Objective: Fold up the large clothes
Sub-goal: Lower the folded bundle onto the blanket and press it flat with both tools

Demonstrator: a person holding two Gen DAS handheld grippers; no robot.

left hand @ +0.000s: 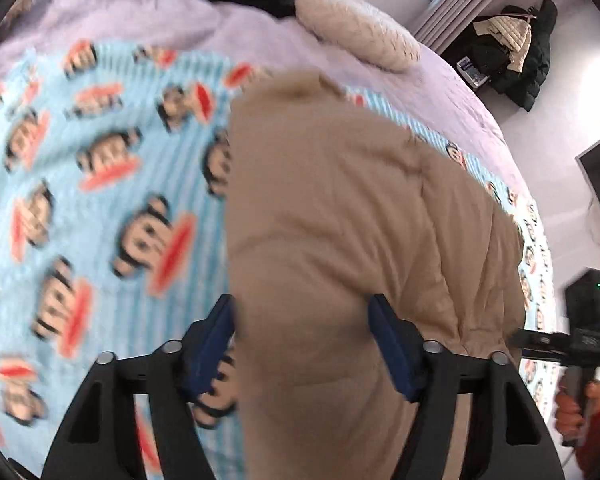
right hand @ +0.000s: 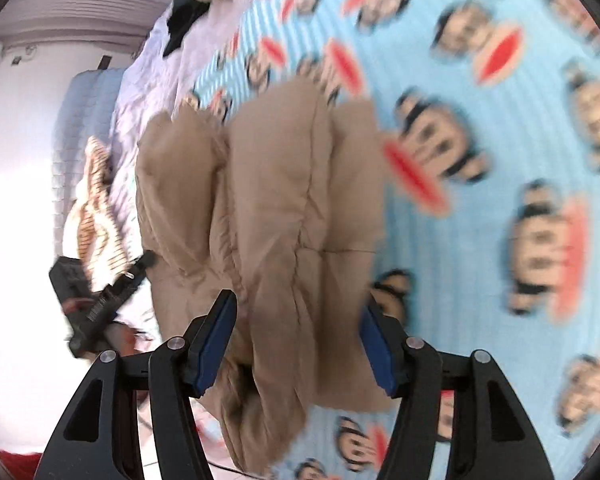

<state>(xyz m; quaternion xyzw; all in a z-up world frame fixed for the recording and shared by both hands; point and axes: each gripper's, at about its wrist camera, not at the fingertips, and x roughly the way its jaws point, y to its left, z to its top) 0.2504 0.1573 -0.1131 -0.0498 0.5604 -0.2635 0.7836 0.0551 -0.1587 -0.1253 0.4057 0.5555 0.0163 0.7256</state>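
Nowhere legible writing; tan puffer jacket (left hand: pixel 360 208), monkey-print blanket (left hand: pixel 100 200)

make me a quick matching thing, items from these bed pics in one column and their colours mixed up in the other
Items:
1. puffer jacket
2. cartoon blanket
3. pillow
4. finger pads

Colours:
a. dark blue
b. tan
c. cream
d. light blue with red-mouthed monkey faces

Pairs: 1-b, 2-d, 3-c, 4-a

left claw (left hand: pixel 302 344): black arms, blue pads | silver screws | sleeve possibly red
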